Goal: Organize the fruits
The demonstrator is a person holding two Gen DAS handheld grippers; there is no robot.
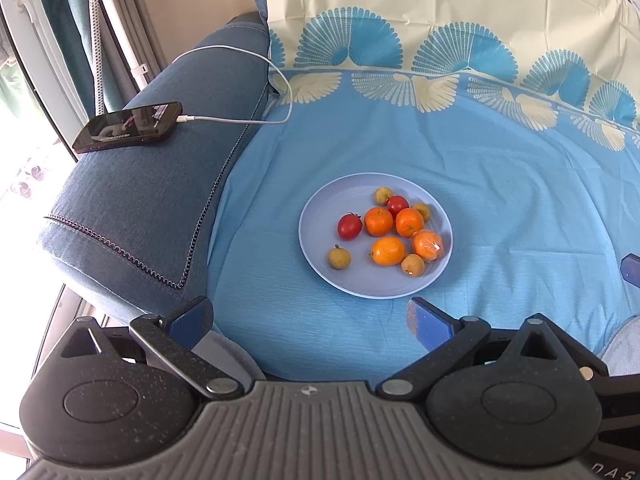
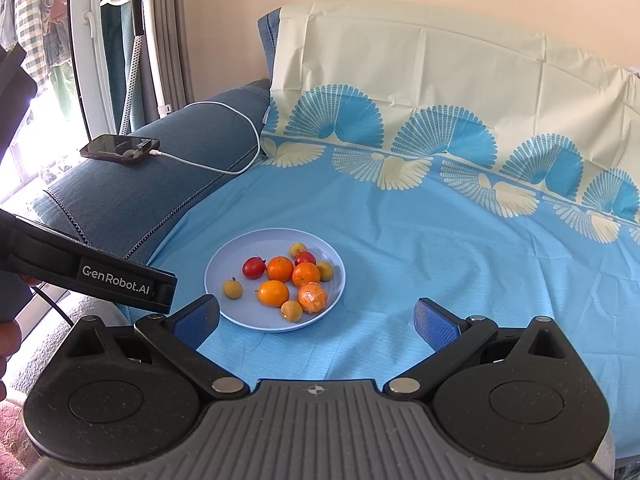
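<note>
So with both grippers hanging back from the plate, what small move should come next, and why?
Probably ease the left gripper forward and down toward the lone red tomato on the plate. Both grippers are open and empty, short of the plate, and that tomato sits apart on the left side, easier to pinch than the clustered oranges.

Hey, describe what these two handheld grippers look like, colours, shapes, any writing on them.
Both match: the left gripper and right gripper have black speckled linkage arms with silver rivets, round black hubs, a ribbed grey centre plate bearing a small crosshair mark, and textured blue finger pads. In the right wrist view, the left gripper's black body reads "GenRobot.AI" in white, with a thin black cable trailing below.
</note>
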